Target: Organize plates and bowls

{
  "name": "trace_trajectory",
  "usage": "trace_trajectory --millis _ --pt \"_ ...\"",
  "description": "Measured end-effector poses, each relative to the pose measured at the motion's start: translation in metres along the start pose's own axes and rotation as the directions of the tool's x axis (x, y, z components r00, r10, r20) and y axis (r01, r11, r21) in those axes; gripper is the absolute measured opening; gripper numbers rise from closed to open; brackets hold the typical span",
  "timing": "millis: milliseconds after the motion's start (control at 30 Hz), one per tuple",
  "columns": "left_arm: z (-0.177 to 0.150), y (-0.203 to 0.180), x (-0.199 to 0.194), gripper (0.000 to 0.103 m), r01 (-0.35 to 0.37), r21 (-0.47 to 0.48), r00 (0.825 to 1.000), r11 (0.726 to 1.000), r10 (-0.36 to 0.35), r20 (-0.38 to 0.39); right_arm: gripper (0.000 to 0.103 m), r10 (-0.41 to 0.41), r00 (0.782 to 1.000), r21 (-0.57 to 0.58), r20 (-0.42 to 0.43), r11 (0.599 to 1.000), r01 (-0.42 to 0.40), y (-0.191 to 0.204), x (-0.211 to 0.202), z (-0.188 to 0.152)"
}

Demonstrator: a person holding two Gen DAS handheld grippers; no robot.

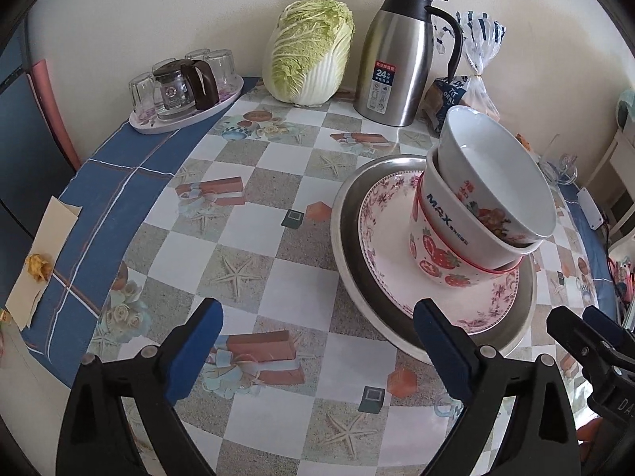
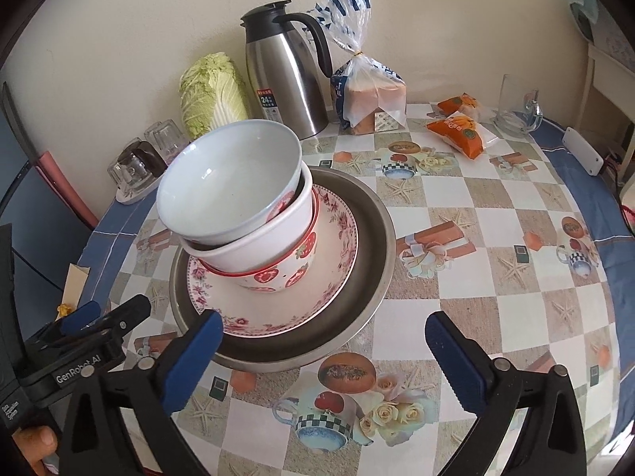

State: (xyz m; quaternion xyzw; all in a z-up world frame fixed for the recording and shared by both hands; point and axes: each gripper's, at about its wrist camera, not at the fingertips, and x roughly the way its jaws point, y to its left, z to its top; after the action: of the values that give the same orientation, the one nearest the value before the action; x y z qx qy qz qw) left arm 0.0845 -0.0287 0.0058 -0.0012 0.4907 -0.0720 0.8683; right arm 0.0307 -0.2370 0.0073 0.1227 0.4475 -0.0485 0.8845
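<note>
Stack of dishes on the worktop (image 1: 254,238): metal basin (image 1: 345,214) at the bottom, floral plate (image 1: 381,214) inside it, strawberry bowl (image 1: 440,261) on the plate, white bowl marked MAX (image 1: 448,214) nested in that, plain white bowl (image 1: 500,174) on top, tilted. Left gripper (image 1: 317,357): fingers (image 1: 194,349) wide apart, nothing between them but bare worktop; stack lying ahead and to the right, the right finger overlapping the near rim of the basin in the left wrist view, contact not determinable. Right gripper (image 2: 325,361): fingers (image 2: 456,357) wide apart, empty; stack ahead and to the left, near rim of the basin just beyond the left finger. Behind the stack, against the wall: cabbage (image 1: 309,51), steel thermos jug (image 1: 401,55), bagged bread (image 2: 369,95).
</note>
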Motion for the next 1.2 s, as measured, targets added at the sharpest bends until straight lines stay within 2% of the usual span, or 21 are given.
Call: trace_trajectory --millis 400,733,967,1200 --pt "0.001 0.003 0.01 0.097 0.053 -0.031 0.999 0.998 -0.053 0.001 0.103 -0.026 0.999 -0.01 -0.028 1.0 0.026 -0.003 0.015 -0.002" --pt "0.001 -0.003 0.018 0.097 0.018 0.024 1.0 1.0 -0.018 0.002 0.103 -0.039 0.998 -0.023 -0.051 0.999 0.038 -0.003 0.024 -0.003" --pt "0.0 -0.009 0.018 0.097 -0.057 0.074 0.998 0.996 0.055 0.023 0.103 -0.049 0.997 -0.03 -0.063 0.998 0.047 -0.003 0.028 -0.003" --pt "-0.002 -0.008 0.023 0.097 -0.077 0.087 0.997 0.993 0.076 0.011 0.103 -0.054 0.996 -0.035 -0.068 0.998 0.051 -0.003 0.03 -0.003"
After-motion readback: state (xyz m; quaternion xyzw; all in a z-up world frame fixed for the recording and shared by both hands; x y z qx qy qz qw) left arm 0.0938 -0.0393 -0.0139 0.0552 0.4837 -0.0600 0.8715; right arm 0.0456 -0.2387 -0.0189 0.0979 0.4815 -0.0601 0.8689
